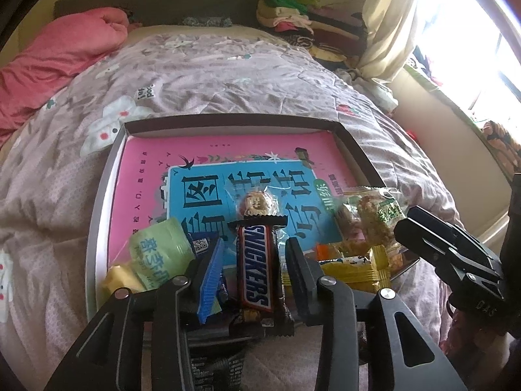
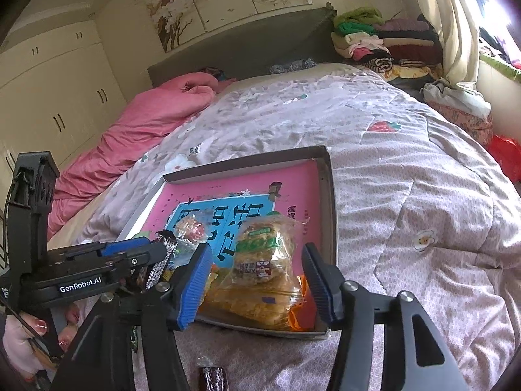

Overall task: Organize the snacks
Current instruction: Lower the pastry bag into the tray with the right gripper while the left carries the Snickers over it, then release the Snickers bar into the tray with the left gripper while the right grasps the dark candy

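A shallow box (image 1: 228,123) with a pink and blue printed bottom lies on the bed; it also shows in the right wrist view (image 2: 325,176). My left gripper (image 1: 254,260) is open, its fingers either side of a Snickers bar (image 1: 255,267) that stands at the box's near edge. A green packet (image 1: 159,251), a round wrapped candy (image 1: 257,203), oat bars (image 1: 371,224) and yellow packets (image 1: 358,267) lie in the near part of the box. My right gripper (image 2: 257,277) is open, straddling a clear bag of oat cakes (image 2: 260,260) without touching it.
The box sits on a lilac quilt (image 1: 228,75). A pink blanket (image 1: 58,62) lies at the far left. Folded clothes (image 1: 302,19) are stacked by the headboard. A dark wrapped candy (image 2: 211,376) lies on the quilt in front of the box.
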A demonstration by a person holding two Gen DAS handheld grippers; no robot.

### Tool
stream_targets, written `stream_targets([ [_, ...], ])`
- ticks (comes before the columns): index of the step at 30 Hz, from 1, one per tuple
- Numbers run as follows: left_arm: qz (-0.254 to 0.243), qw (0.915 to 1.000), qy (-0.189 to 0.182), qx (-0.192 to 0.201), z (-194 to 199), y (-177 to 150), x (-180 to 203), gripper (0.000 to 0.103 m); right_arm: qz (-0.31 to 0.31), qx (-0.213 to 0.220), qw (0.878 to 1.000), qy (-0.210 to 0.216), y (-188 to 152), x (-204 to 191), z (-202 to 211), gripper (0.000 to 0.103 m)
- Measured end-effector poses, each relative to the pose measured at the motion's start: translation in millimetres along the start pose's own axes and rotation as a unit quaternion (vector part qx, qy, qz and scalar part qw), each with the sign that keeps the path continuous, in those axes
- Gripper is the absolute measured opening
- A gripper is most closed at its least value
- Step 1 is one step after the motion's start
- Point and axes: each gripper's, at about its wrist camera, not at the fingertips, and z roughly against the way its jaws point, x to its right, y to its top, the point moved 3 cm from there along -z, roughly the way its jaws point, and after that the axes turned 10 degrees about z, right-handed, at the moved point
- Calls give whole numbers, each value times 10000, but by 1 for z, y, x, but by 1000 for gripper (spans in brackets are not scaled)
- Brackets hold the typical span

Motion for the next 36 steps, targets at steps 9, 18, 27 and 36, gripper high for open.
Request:
stream_targets([
  [9,-33,10000,27,73,9,1,3,55,69,116,9999,-55,3,-2,6,60],
  [18,-35,9997,47,218,24,0,1,69,169,237,9995,-101,6,-3,14,64],
  [27,110,9990,76,422,56,-2,-15,72,423,434,9982,45,5,-17,35,66],
  [36,-14,9992,305,247,73,-28,-42,73,872,179,9953,386,-14,-46,42,66],
])
